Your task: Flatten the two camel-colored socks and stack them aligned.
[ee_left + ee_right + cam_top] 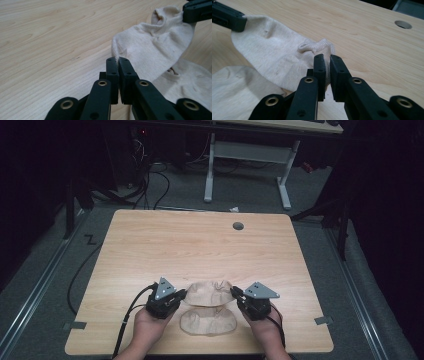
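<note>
Both tools (186,293) (233,292) pinch sock (209,294) — stretched between.

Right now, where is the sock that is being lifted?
The lifted sock hangs stretched between the left tongs and right tongs, near the table's front edge, above another sock.

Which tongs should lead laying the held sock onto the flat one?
Probably left. The left tongs pinch the upper sock edge tightly; the right tongs show a gap around the cuff, a looser hold. The lower sock lies between both.

We see a lab room: a bare wooden desk (200,240) on grey carpet (45,285), loose cables (150,185) and dark curtains (390,220) around.
</note>
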The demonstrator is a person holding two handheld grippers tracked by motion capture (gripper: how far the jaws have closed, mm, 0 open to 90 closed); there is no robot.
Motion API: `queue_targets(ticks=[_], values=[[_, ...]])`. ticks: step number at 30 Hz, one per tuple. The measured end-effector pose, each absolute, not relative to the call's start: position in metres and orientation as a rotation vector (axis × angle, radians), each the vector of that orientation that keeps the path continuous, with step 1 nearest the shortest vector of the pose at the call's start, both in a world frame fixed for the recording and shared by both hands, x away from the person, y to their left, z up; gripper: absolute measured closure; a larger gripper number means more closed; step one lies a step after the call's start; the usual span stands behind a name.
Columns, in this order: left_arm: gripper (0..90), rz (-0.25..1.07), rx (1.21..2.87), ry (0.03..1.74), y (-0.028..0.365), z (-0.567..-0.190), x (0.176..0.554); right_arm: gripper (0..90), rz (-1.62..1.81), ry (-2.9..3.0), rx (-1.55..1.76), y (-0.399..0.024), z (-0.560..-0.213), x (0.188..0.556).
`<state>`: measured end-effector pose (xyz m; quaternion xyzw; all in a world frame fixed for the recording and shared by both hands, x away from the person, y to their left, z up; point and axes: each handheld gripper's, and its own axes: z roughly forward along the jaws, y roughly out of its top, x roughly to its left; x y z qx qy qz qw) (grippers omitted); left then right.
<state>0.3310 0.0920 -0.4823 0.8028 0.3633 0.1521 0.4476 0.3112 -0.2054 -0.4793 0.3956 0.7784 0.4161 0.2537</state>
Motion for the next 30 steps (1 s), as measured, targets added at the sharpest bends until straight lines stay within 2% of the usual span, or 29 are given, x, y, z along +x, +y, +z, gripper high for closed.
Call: queue_targets(ticks=[8,16,30], values=[[87.3,0.345,2.020,0.894,0.100,-0.482,0.305,84.0,1.131,2.163,0.997,-0.203,-0.478,0.290],[87.3,0.224,2.064,0.841,0.100,-0.502,0.287,83.9,1.072,2.214,0.993,-0.204,-0.485,0.262],[86.9,0.246,2.127,0.855,0.102,-0.507,0.280,82.9,0.962,2.310,1.011,-0.199,-0.503,0.255]])
